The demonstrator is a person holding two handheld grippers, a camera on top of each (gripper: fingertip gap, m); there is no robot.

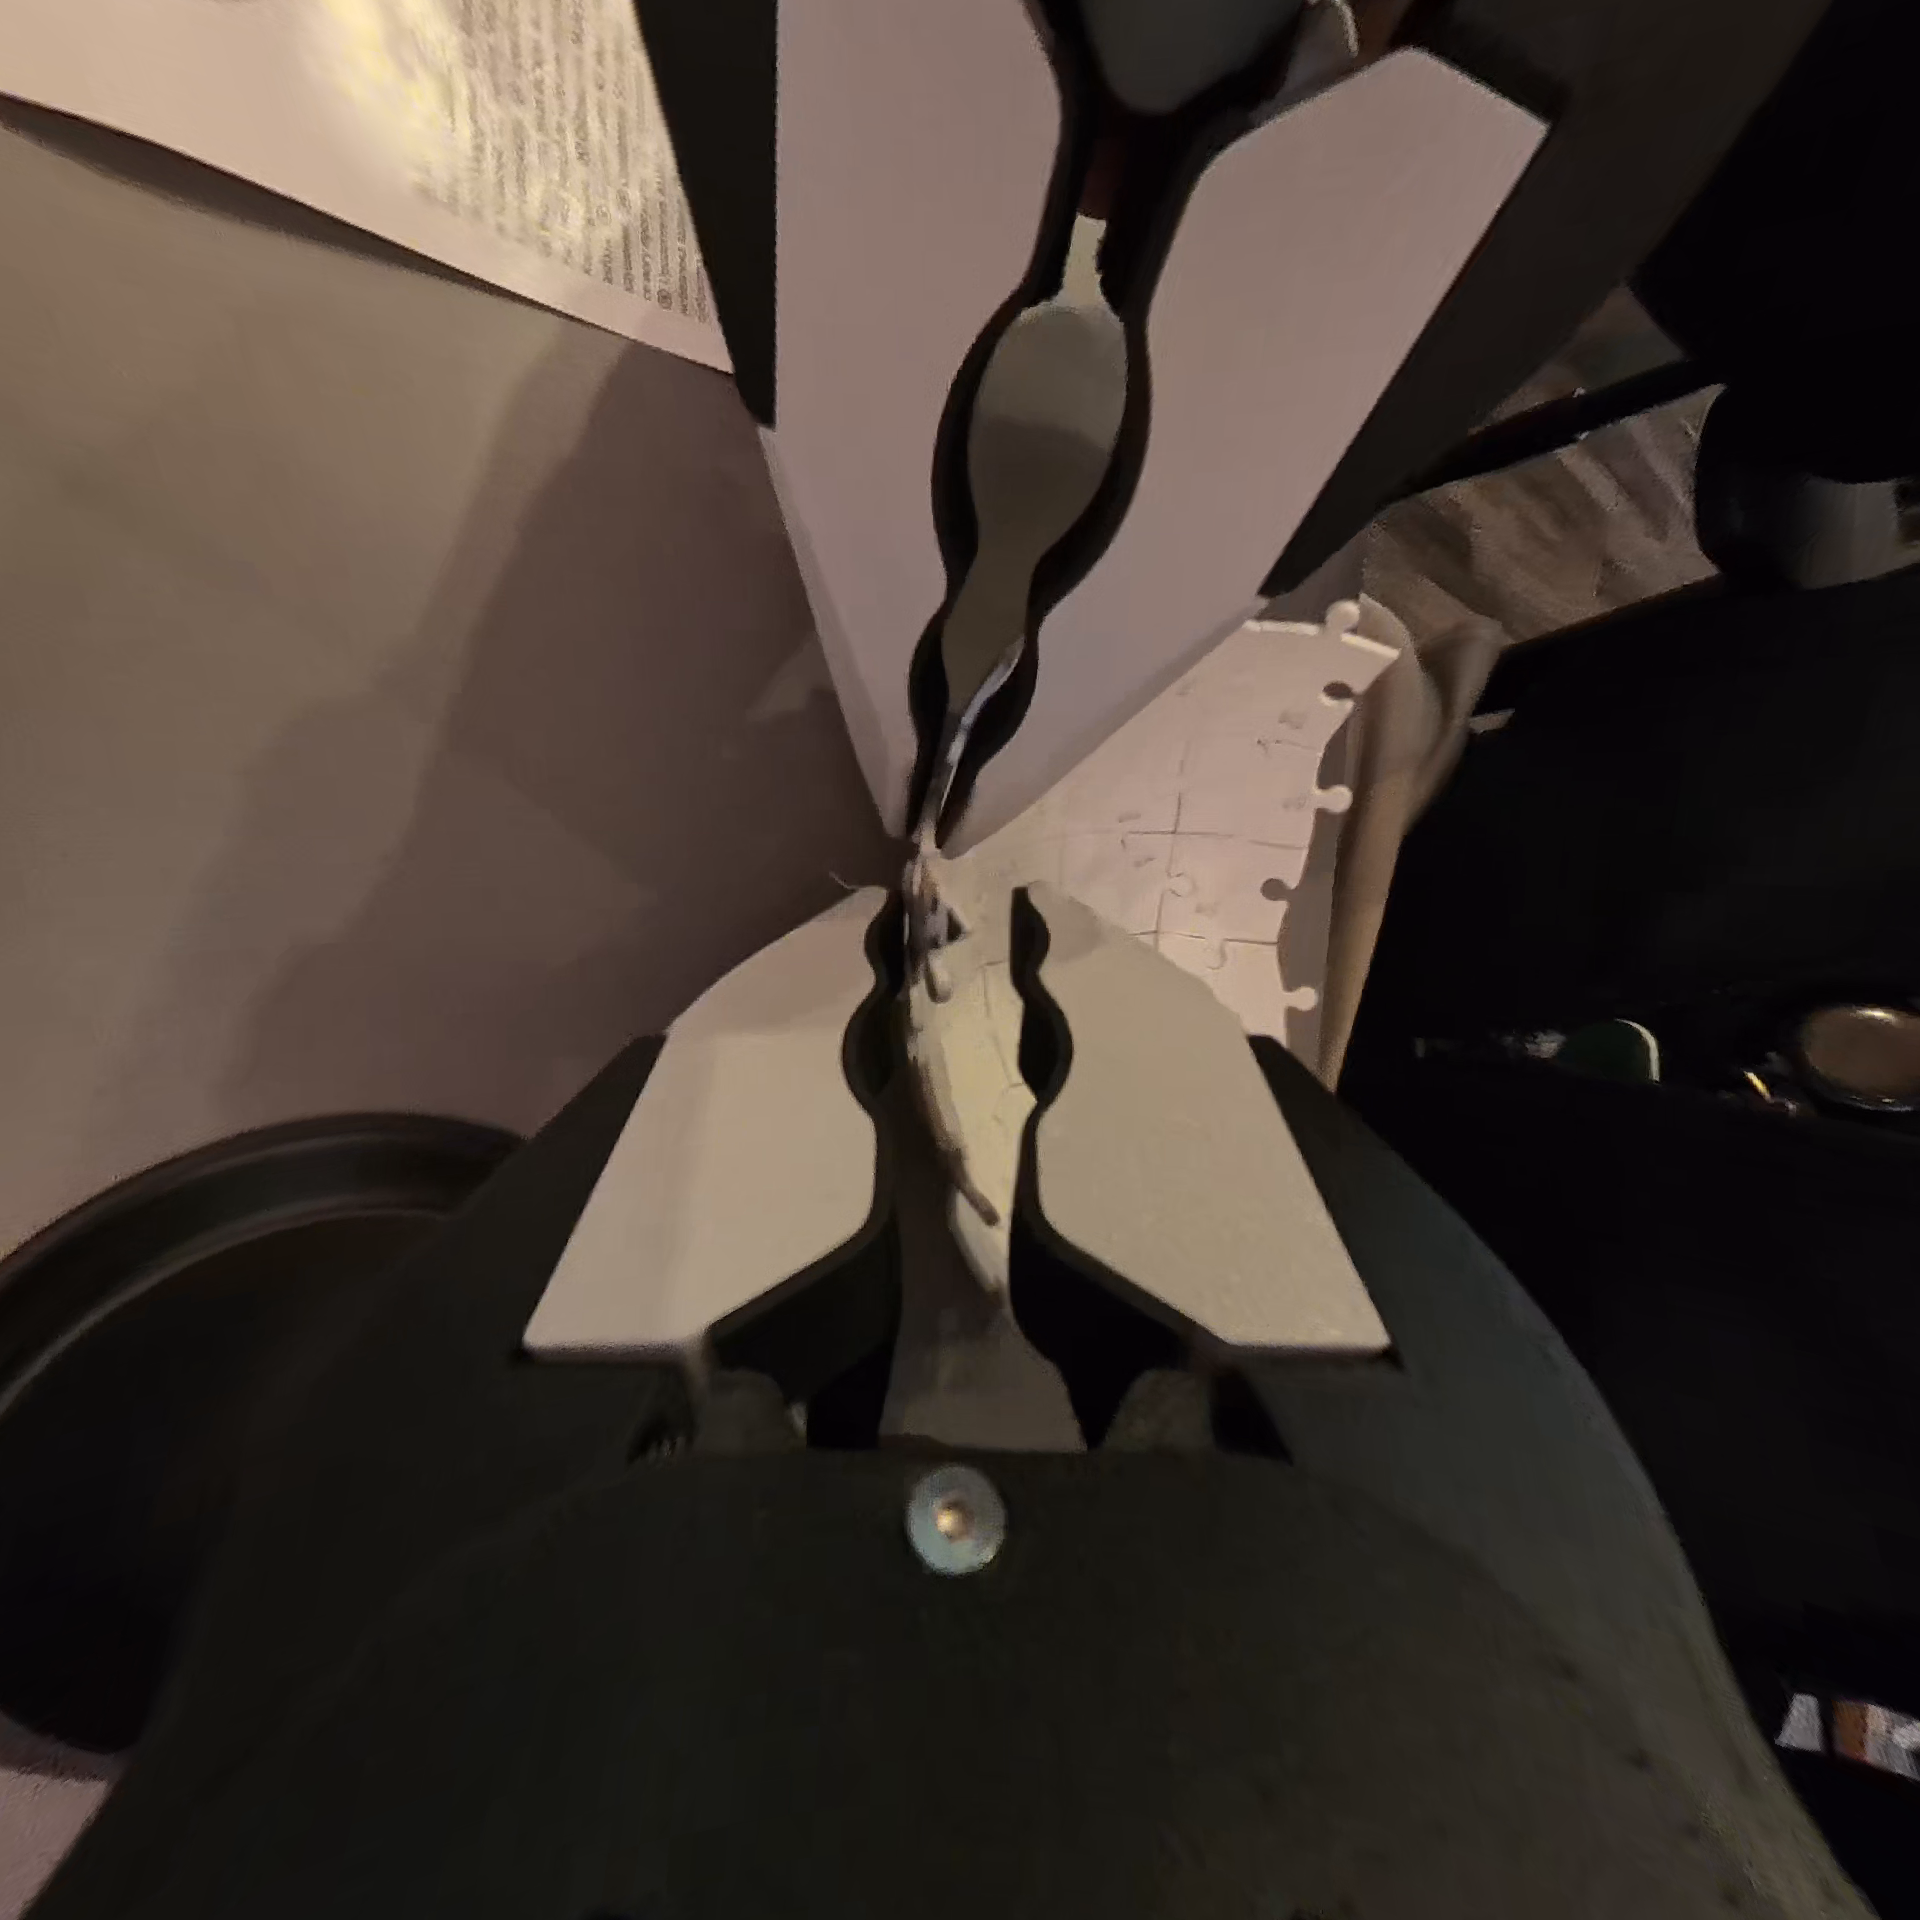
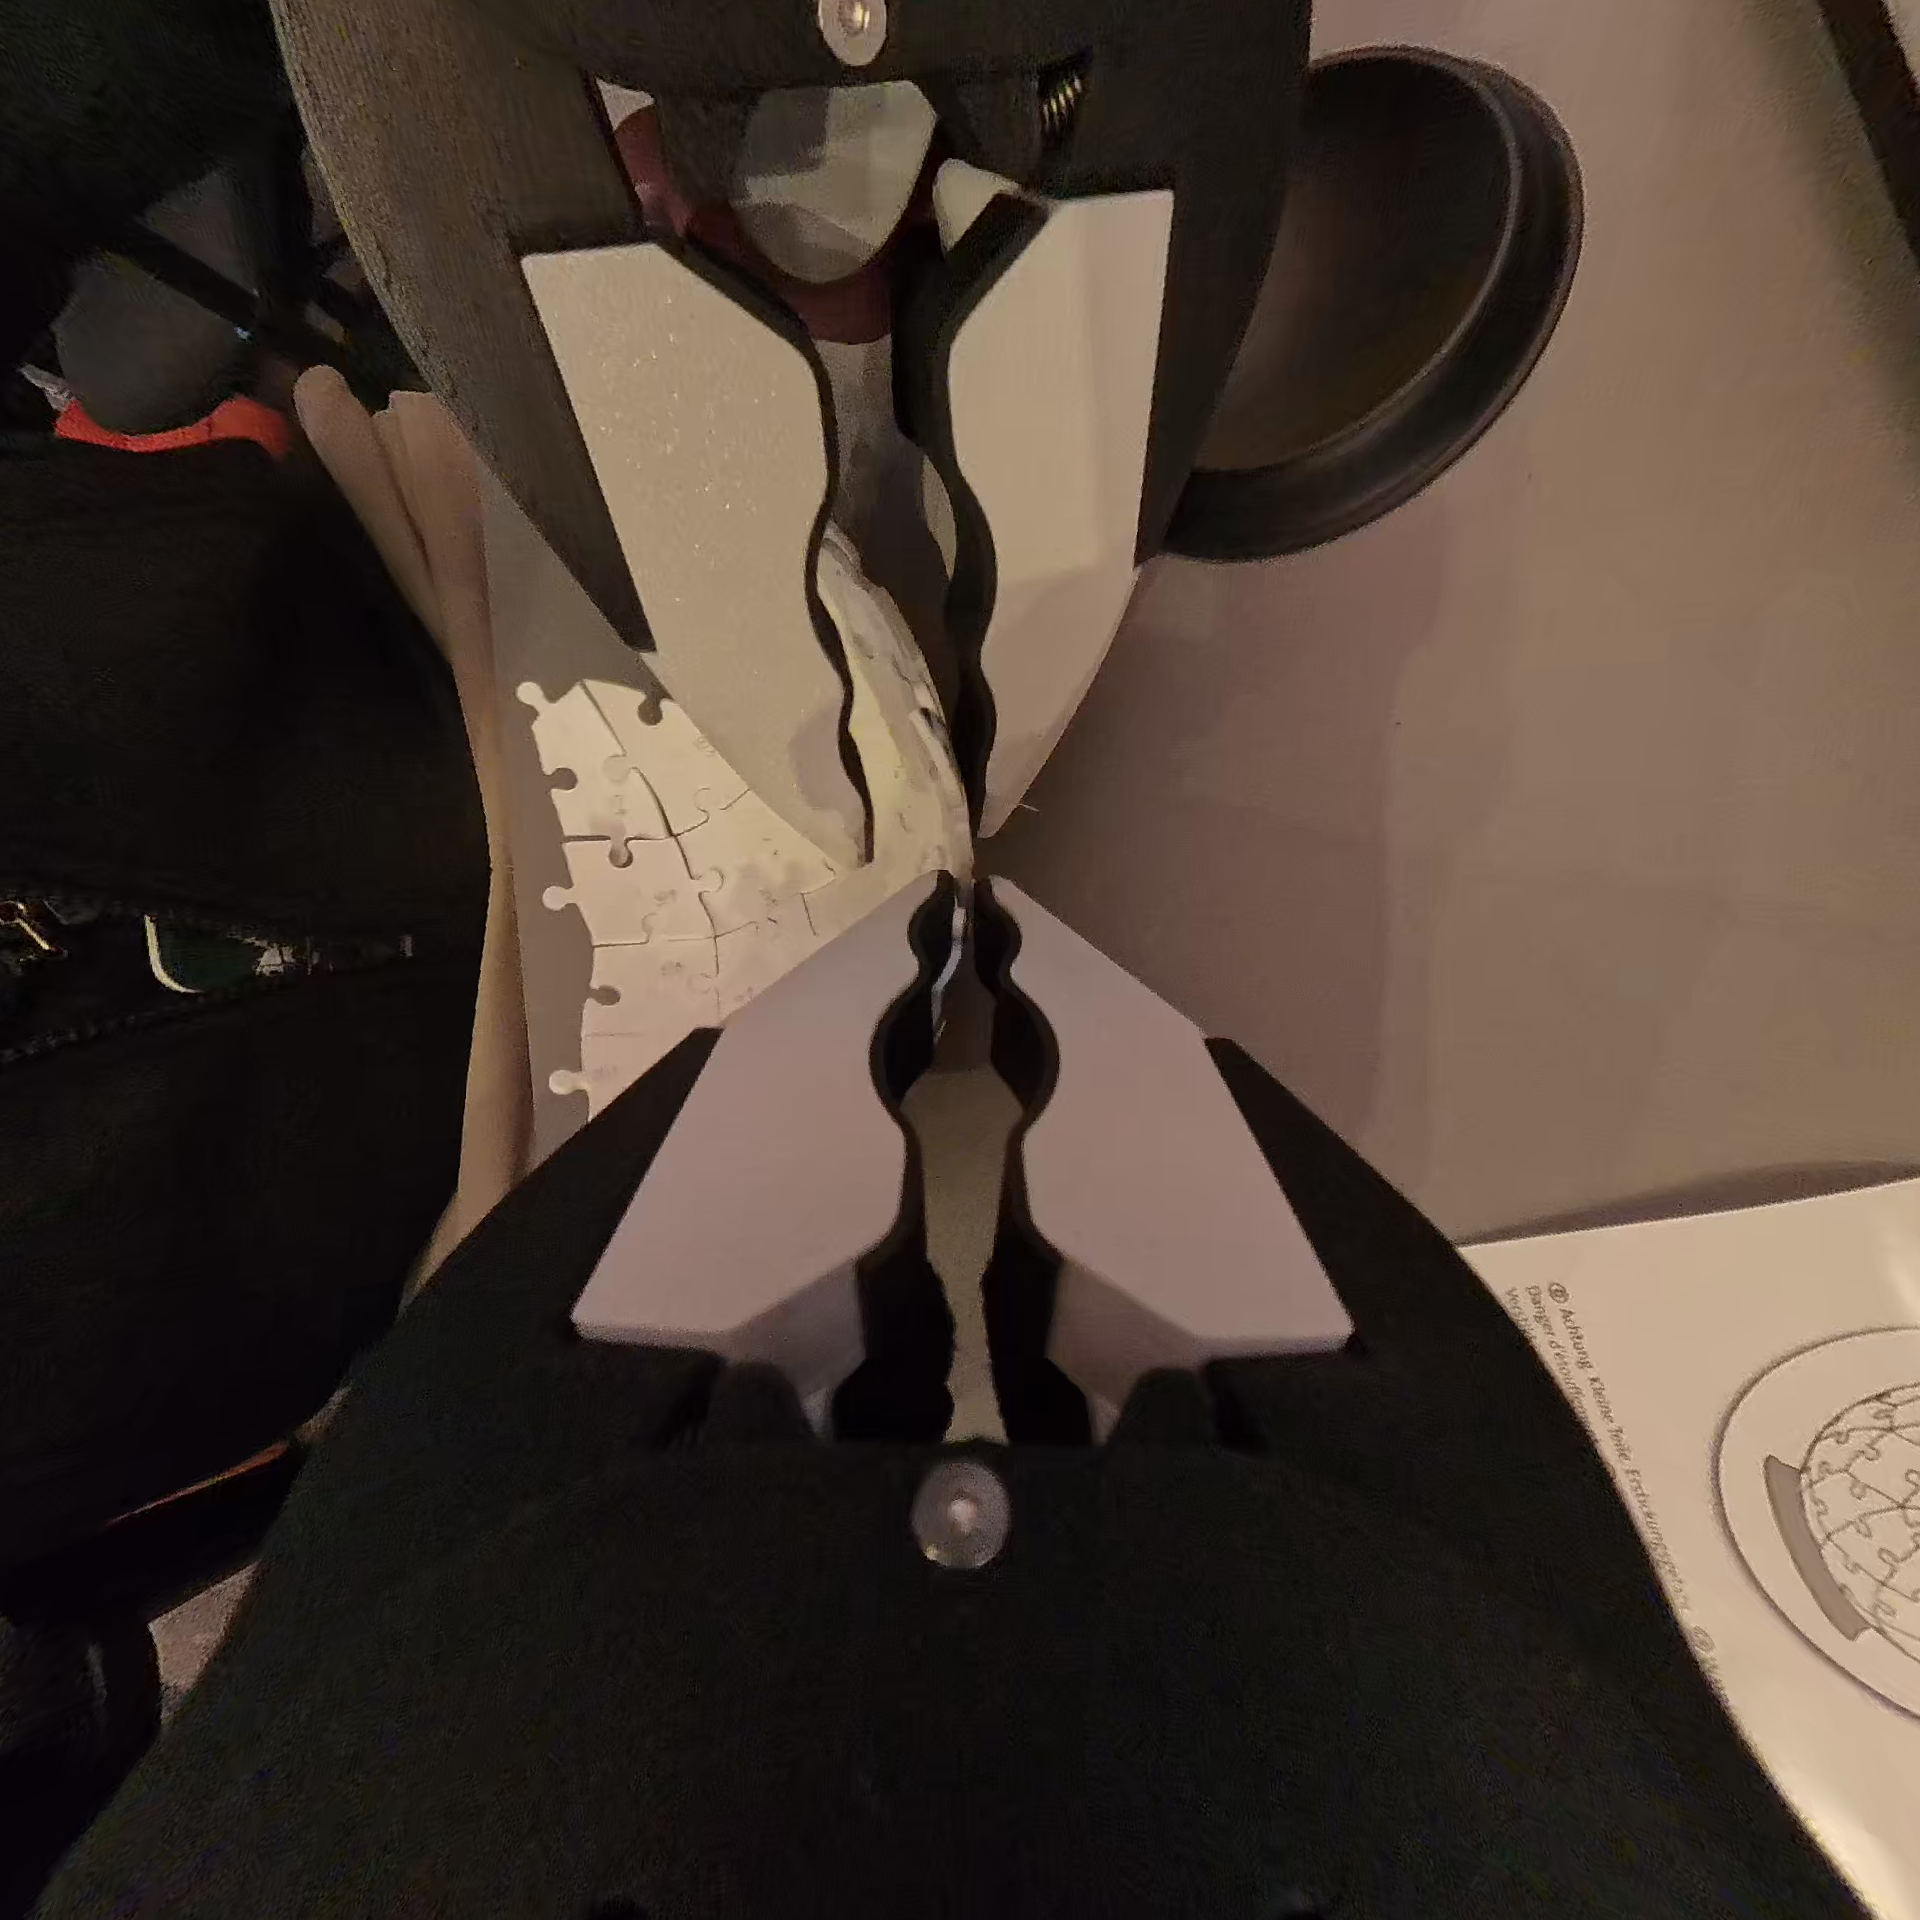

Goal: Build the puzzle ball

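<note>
The partly built puzzle ball [image 1: 1226, 790] is a curved white shell of joined pieces with knobs along its free edge; it also shows in the right wrist view [image 2: 665, 831]. My left gripper [image 1: 951, 904] is shut on the shell's rim, which runs between its white pads. My right gripper [image 2: 968, 888] faces it tip to tip and is shut on a thin puzzle piece [image 2: 951, 966], seen edge-on. That piece [image 1: 971, 717] meets the shell's edge right at the fingertips. In each view the other gripper shows at the top: the right gripper [image 1: 925, 826] and the left gripper [image 2: 925, 831].
A black round stand [image 1: 208, 1247] sits on the pale table; it also shows in the right wrist view [image 2: 1382, 312]. A printed instruction sheet [image 2: 1714, 1455] lies at the right, and in the left wrist view [image 1: 468, 135] at the top left. Dark clothing [image 2: 208, 727] fills the left side.
</note>
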